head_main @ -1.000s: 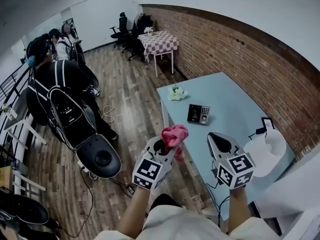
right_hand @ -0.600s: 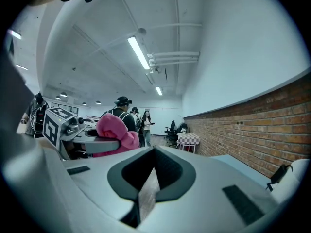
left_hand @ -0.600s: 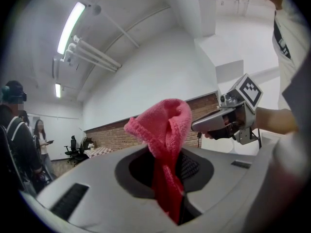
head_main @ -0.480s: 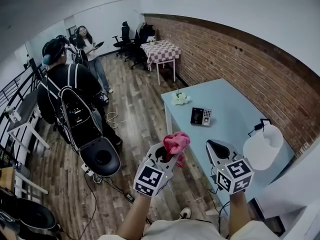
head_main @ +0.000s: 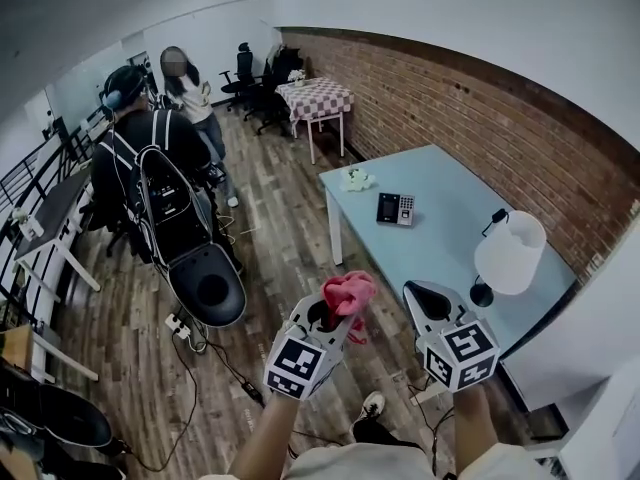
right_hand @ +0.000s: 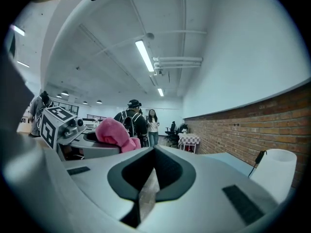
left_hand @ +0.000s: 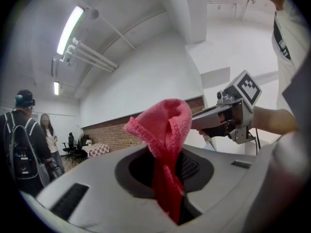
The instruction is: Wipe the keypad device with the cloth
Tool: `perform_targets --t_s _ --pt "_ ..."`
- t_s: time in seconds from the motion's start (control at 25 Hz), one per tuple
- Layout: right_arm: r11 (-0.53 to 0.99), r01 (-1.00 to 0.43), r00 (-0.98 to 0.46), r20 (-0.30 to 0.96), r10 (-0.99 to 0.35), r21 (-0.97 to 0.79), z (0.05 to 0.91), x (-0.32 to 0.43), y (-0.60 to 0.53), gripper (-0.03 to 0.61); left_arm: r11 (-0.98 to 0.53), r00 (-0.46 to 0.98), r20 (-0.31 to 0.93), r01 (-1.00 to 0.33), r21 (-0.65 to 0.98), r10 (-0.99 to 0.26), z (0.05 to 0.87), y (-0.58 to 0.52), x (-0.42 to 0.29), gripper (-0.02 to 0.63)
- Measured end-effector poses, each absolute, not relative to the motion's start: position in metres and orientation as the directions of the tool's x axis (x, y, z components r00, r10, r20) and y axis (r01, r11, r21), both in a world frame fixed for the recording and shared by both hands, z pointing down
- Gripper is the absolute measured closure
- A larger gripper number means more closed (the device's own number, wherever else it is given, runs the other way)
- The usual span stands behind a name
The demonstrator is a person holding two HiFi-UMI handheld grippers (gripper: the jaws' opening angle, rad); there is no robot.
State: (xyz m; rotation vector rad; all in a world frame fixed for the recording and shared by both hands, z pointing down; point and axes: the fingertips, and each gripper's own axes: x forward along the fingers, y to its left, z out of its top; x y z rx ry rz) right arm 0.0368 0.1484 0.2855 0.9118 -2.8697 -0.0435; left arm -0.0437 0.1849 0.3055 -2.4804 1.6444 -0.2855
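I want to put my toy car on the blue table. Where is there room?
The biggest bare patch of the table lies between the keypad device and the lamp, across toward the brick wall. The far end beside the wall is bare too. It is busiest at the far left corner, where the flowers sit near the keypad device.

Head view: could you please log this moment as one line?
left gripper: shut on cloth | right gripper: shut, empty | keypad device: on table

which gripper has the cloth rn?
The left gripper: its jaws are shut on the pink cloth. The right gripper is shut too, with nothing between its jaws.
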Motion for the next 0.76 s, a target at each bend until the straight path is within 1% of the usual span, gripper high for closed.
perform_targets --t_s 0.44,0.76 --pt "0.813 -0.577 -0.804 0.120 -0.582 0.074 0.287 0.055 0.221 0.571 -0.370 0.365 0.068 -0.899 -0.236 -0.929 0.304 0.263 -0.034 0.512" --pt "0.821 -0.565 -0.811 0.125 -0.571 0.085 0.290 0.070 0.220 0.571 -0.349 0.343 0.067 -0.909 -0.229 -0.937 0.307 0.263 -0.021 0.512"
